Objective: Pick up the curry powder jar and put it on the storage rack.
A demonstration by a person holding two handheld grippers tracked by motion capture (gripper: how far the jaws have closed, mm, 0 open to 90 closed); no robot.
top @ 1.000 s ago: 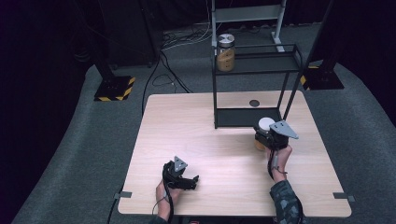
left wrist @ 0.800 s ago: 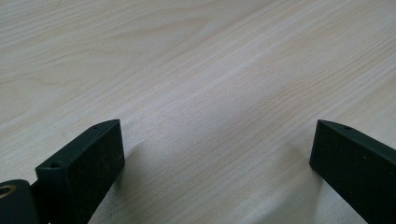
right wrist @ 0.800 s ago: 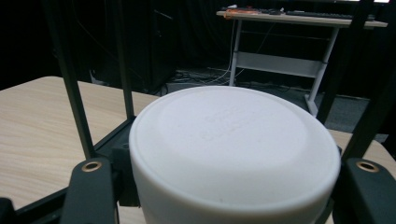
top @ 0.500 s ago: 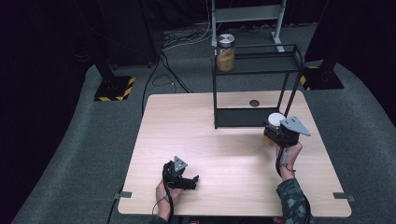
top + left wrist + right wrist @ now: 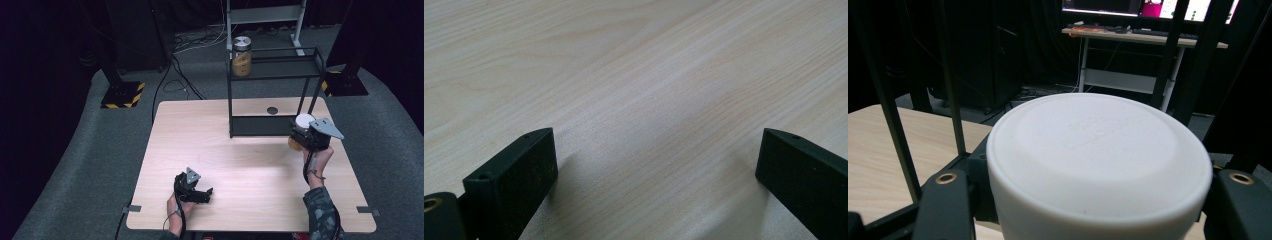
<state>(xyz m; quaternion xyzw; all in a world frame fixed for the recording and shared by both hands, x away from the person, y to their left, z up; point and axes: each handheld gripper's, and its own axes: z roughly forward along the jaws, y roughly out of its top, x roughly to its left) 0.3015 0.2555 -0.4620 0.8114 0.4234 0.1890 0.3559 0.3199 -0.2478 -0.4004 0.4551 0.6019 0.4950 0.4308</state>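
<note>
My right gripper is shut on a white-lidded jar and holds it up off the table, just in front of the right end of the black wire shelf. In the right gripper view the white lid sits between my two black jaws. A second jar, with a silver lid and tan contents, stands on the shelf's upper level at the left. Low on the wooden table near the front edge rests my left gripper, open; bare wood lies between its pads.
A small dark round hole marks the table behind the shelf's lower level. Stand bases with yellow-black stripes sit on the grey floor at left and right. Cables run across the floor behind the table.
My right gripper has carried the white-lidded jar to the right and slightly away from me, toward the shelf's right end. The left gripper has stayed put.
</note>
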